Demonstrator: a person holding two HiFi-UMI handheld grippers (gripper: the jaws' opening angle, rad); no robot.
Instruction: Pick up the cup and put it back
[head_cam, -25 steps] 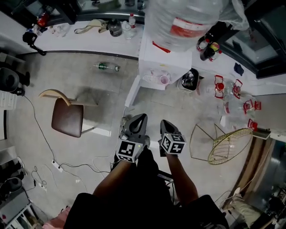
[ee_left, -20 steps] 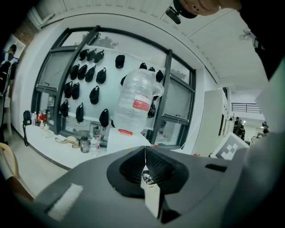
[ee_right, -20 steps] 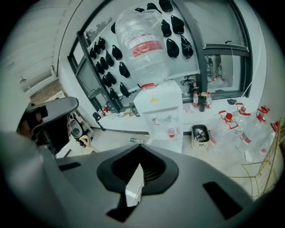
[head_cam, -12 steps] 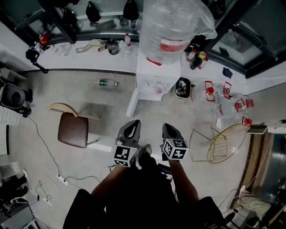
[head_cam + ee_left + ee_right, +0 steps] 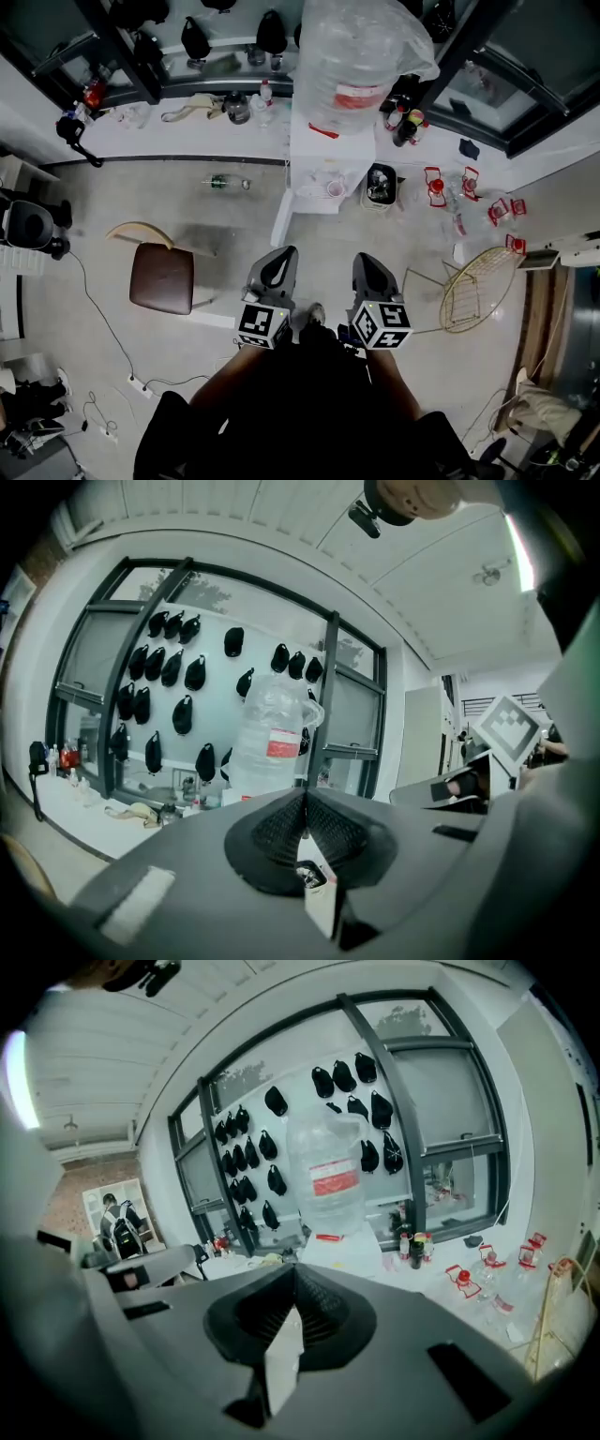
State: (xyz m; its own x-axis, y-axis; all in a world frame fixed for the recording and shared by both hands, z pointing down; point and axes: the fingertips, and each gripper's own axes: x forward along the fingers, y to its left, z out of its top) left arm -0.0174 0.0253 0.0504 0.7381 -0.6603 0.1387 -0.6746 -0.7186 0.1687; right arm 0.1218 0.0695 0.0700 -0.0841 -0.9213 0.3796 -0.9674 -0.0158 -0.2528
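Note:
A small pink cup (image 5: 334,188) stands on the tray of a white water dispenser (image 5: 328,141), under its big clear bottle (image 5: 361,52). My left gripper (image 5: 283,256) and right gripper (image 5: 367,262) are held side by side close to my body, well short of the dispenser. Each one is shut with nothing between its jaws. In the left gripper view the bottle (image 5: 272,733) rises beyond the shut left gripper (image 5: 305,803). The right gripper view shows the bottle (image 5: 328,1180) beyond the shut right gripper (image 5: 295,1283). The cup is hidden in both gripper views.
A brown chair (image 5: 161,278) stands to the left on the floor, and a wire frame seat (image 5: 473,295) to the right. Red-capped bottles (image 5: 469,202) and a black bin (image 5: 381,185) sit by the dispenser. A green bottle (image 5: 225,182) lies on the floor, and cables (image 5: 141,384) trail at lower left.
The head view has drawn back from the dispenser, so the cup looks smaller. Both grippers sit slightly lower in the view, the right one a little further right. Jaws stayed shut.

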